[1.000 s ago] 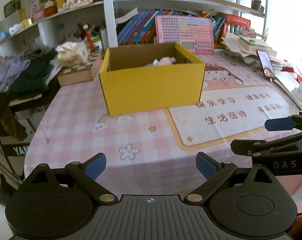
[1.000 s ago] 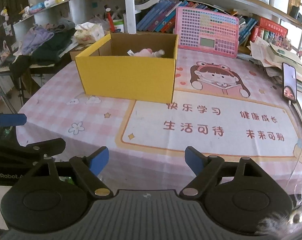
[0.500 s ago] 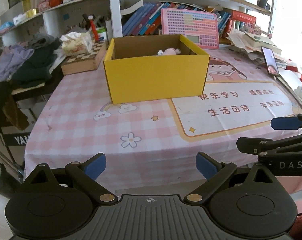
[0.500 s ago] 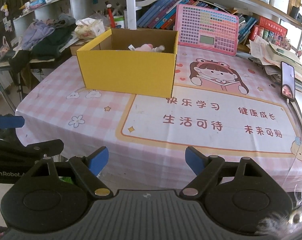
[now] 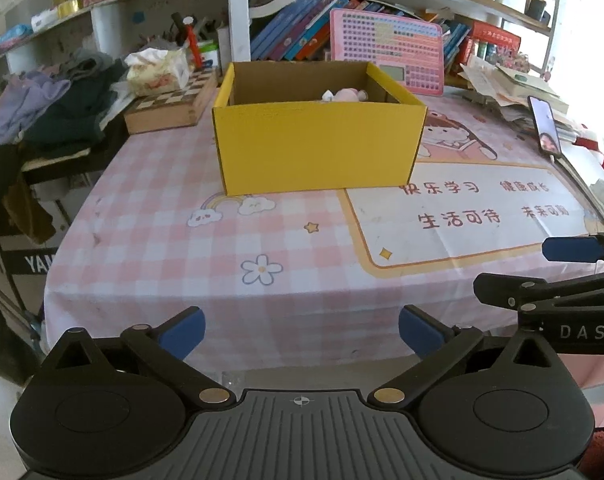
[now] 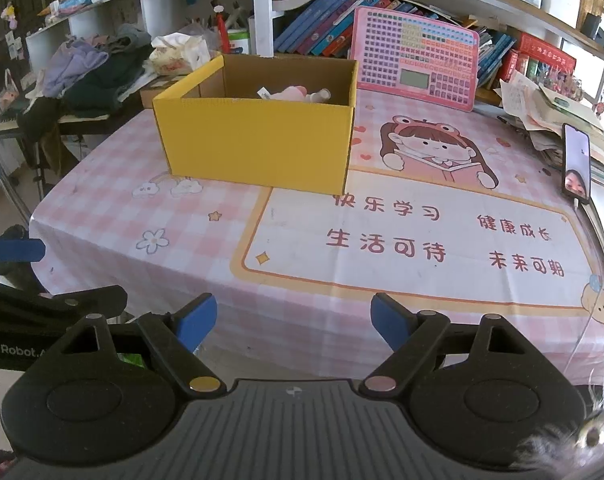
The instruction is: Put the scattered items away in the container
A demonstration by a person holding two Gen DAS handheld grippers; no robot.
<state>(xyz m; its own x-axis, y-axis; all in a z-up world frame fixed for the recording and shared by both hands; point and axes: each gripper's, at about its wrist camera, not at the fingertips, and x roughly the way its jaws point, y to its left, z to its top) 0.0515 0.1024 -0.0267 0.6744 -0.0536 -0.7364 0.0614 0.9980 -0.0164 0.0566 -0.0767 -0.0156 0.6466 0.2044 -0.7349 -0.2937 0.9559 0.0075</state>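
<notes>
A yellow cardboard box stands open-topped on the far half of the pink checked tablecloth. A pink plush toy lies inside it, mostly hidden by the front wall. My left gripper hovers off the table's near edge. Its jaws are opening, with nothing between them. My right gripper hangs beside it, also off the near edge, open and empty. Each gripper shows at the side of the other's view. No loose item shows on the cloth.
A pink learning board leans on the bookshelf behind the box. A phone stands at the right edge by stacked papers. A chessboard box and a clothes pile lie at the far left.
The left wrist view has levelled out slightly. Both grippers stay where they were, with nothing picked up or released.
</notes>
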